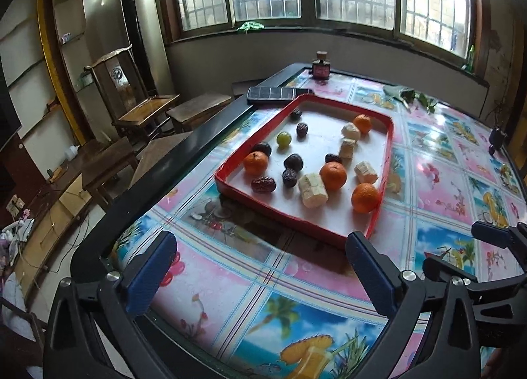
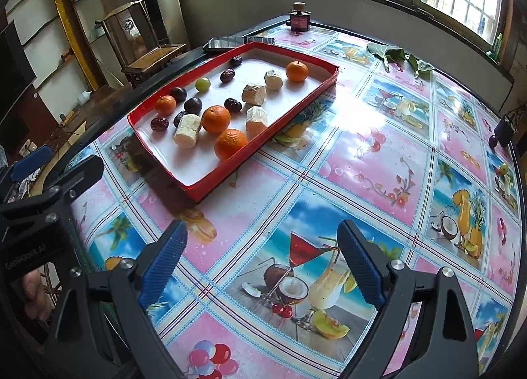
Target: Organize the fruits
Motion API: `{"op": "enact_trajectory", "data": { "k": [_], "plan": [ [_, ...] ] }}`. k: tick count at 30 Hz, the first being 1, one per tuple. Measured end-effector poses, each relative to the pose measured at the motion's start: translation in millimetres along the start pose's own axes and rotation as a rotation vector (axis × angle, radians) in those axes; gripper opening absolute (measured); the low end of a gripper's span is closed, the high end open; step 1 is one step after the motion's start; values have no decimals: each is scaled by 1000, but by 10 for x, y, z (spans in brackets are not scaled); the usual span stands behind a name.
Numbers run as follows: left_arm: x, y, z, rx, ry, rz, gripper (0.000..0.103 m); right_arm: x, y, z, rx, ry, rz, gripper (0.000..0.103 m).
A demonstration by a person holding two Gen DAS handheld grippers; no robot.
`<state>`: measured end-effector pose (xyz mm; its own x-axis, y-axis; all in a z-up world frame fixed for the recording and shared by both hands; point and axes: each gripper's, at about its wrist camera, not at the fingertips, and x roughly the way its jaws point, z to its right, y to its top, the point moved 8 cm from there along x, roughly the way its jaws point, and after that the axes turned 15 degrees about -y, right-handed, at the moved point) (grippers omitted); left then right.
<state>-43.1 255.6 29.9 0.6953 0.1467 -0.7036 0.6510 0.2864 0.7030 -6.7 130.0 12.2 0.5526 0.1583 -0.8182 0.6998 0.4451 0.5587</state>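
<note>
Both grippers hang over the patterned tablecloth point(image 2: 378, 155), short of the red tray point(image 1: 388, 148), and neither touches anything. Left gripper point(image 1: 260, 276): jaws spread wide, nothing between them. Right gripper point(image 2: 260, 263): jaws also spread, only cloth beneath.

Tray contents — four mandarins, four pale peeled chunks (banana or similar; cannot tell for certain), several dark fruits that read as plums or dates, and one green grape point(image 1: 283, 138). All lie loose on the white tray floor, mixed, no grouping visible. Nearest mandarin point(image 1: 365, 197) sits by the near right corner, just beside the rim; another mandarin point(image 1: 333, 175) touches the large pale chunk point(image 1: 313, 194). A wrinkled red date point(image 1: 263, 184) lies near the left rim.

Handling judgement: mandarins are light, round and firm enough for a grip across the widest part, though apt to roll. Pale chunks look soft — easily crushed, so a gentle pinch across the flat sides. Grape and dark fruits are small and slick; likely to squirt out under a hard squeeze.

Outside the tray: a phone point(image 1: 276, 95) touches the far rim, and a small bottle point(image 1: 320, 66) stands beyond it.
</note>
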Motion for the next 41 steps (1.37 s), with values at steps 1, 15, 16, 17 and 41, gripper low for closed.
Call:
{"op": "enact_trajectory", "data": {
  "k": [1, 15, 16, 17, 41],
  "plan": [
    [5, -9, -16, -4, 1, -10, 102, 0, 0, 0, 0, 0, 0, 93],
    [5, -50, -89, -16, -4, -42, 102, -1, -31, -32, -13, -1, -10, 93],
    [7, -51, -81, -15, -11, -47, 102, 1, -37, -34, -14, -2, -13, 93],
    [8, -52, -76, -16, -13, -49, 102, 1, -37, -34, -14, -2, -13, 93],
    [120, -104, -109, -46, -29, -84, 102, 44, -56, -14, 1, -4, -29, 93]
  ]
}}
